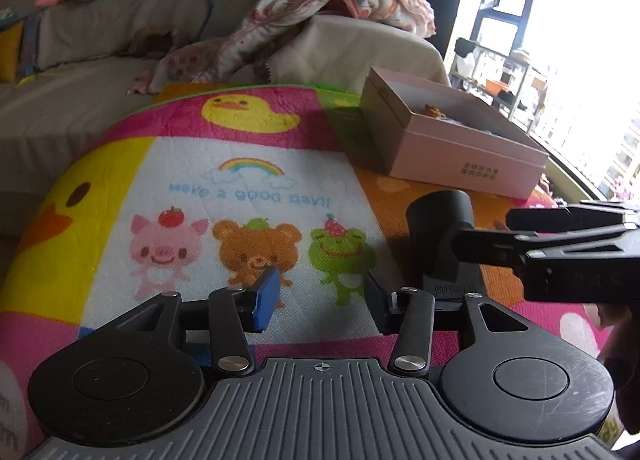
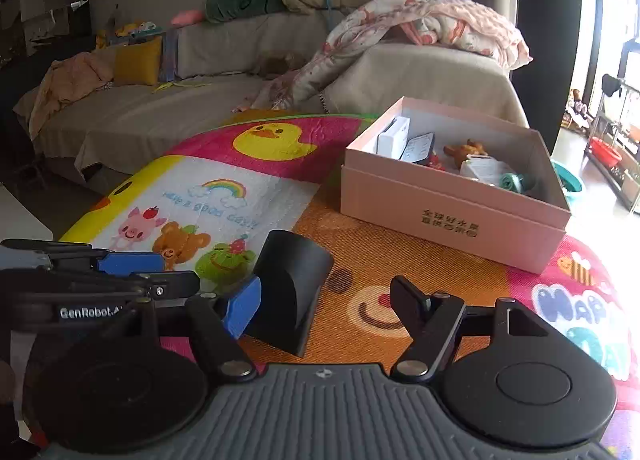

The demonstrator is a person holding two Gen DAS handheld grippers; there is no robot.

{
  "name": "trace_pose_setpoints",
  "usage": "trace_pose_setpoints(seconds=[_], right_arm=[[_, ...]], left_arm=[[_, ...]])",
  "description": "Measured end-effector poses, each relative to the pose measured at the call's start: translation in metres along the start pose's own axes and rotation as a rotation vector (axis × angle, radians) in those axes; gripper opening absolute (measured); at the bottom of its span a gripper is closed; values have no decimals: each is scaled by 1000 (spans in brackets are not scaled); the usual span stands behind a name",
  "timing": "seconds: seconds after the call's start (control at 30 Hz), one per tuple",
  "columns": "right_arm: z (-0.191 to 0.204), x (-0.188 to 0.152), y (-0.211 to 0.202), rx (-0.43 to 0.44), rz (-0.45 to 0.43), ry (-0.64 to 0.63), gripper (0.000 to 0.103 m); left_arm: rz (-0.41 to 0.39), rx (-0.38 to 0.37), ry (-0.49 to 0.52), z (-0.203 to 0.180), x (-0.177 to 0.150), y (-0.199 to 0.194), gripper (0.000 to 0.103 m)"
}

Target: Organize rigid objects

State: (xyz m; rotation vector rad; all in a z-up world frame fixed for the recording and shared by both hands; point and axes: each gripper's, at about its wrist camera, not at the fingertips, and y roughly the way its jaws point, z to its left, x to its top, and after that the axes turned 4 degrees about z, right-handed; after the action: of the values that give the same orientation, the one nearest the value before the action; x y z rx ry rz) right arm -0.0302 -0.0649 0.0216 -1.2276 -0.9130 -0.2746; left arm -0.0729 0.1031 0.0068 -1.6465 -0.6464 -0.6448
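A black curved rigid object (image 2: 288,288) lies on the colourful cartoon mat (image 2: 400,260), also in the left wrist view (image 1: 444,240). My right gripper (image 2: 328,304) is open, its blue left pad (image 2: 242,310) touching or just beside the object's left side, nothing gripped. My left gripper (image 1: 324,296) is open and empty over the mat, left of the object. A pink open box (image 2: 452,212) holds several small items: white cartons, a small brown bear figure, a teal piece. The box also shows in the left wrist view (image 1: 460,148).
The mat (image 1: 248,188) covers a low table. A beige sofa (image 2: 160,100) with a floral blanket (image 2: 420,28) and cushions stands behind. A bright window and balcony racks lie to the right. The right gripper's fingers (image 1: 560,244) reach in from the right in the left wrist view.
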Motion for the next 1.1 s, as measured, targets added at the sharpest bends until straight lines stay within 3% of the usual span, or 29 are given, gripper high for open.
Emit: trace_pose_setpoints(seconds=[0.13, 0.27, 0.37, 0.5, 0.6, 0.8, 0.93, 1.1], right_arm=[[-3, 13, 16, 90, 42, 79, 72], [1, 21, 37, 85, 91, 100, 72], [0, 17, 45, 87, 123, 96, 59], [-10, 8, 31, 87, 108, 89, 50], [-20, -3, 13, 42, 90, 64, 49], [-50, -18, -33, -27, 62, 53, 47], [-75, 13, -72, -34, -73, 115, 47], [-94, 100, -97, -71, -321, 132, 47]], left_arm=[[5, -6, 49, -10, -1, 3, 62], [9, -7, 71, -14, -2, 4, 67], [13, -23, 78, -15, -3, 3, 67], [18, -98, 95, -24, -4, 2, 67], [29, -180, 111, -36, -4, 2, 65], [8, -187, 198, -60, -1, 2, 65], [-5, -176, 191, -63, 7, 3, 65], [-19, -146, 227, -71, 19, 3, 65]])
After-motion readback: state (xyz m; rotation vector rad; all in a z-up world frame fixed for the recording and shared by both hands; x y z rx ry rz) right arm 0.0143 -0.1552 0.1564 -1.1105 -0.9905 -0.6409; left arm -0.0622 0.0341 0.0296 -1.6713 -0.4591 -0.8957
